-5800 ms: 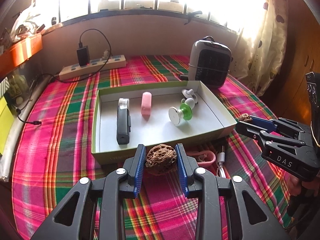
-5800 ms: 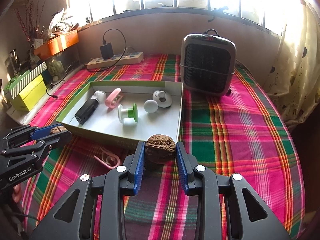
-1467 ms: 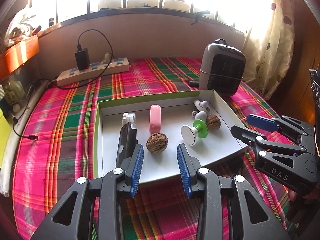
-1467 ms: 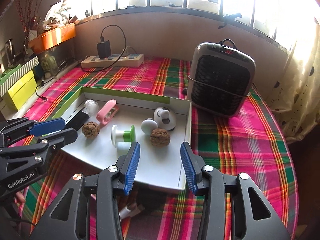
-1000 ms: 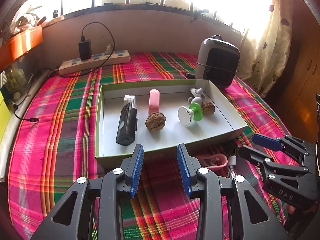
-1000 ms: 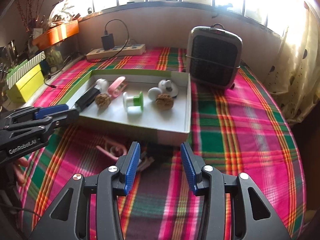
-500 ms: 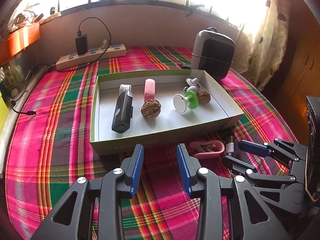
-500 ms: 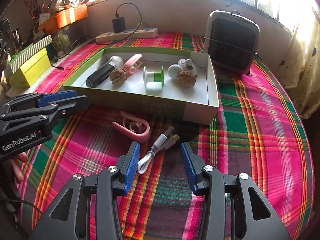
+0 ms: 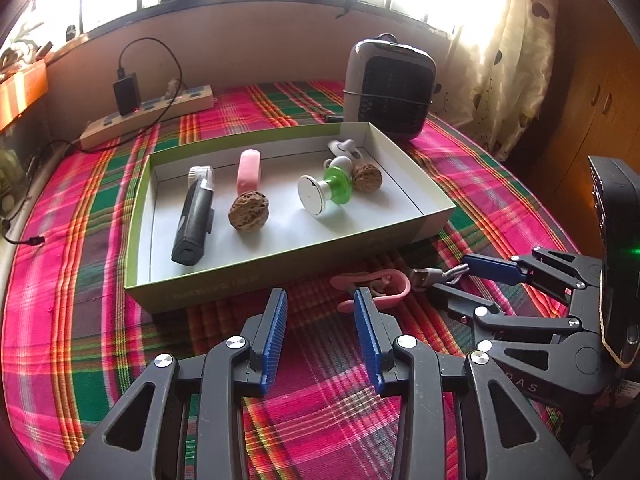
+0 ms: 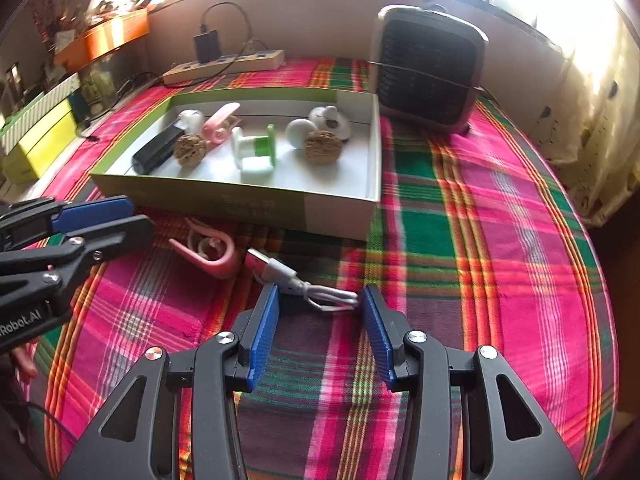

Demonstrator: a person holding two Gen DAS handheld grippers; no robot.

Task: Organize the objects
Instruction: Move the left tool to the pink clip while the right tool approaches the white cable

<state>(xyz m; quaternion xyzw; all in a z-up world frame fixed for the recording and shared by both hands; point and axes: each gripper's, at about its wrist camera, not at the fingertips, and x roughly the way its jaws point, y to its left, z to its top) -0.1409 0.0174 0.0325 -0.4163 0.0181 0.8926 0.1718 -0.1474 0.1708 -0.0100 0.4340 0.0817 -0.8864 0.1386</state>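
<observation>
USB cable (image 10: pixel 308 284) is seen lying on the plaid cloth (image 10: pixel 500 216) right between the parted, empty jaws of the right gripper (image 10: pixel 320 300). Pink clip (image 9: pixel 374 286) sits just ahead of the left gripper (image 9: pixel 320 304), jaws spread, nothing held. Box (image 10: pixel 240 200) is found behind both.

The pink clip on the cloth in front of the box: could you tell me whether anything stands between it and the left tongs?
Nothing visible does. The pink clip lies on bare cloth just beyond the open left tongs; the cable lies beside it, toward the right tongs.
</observation>
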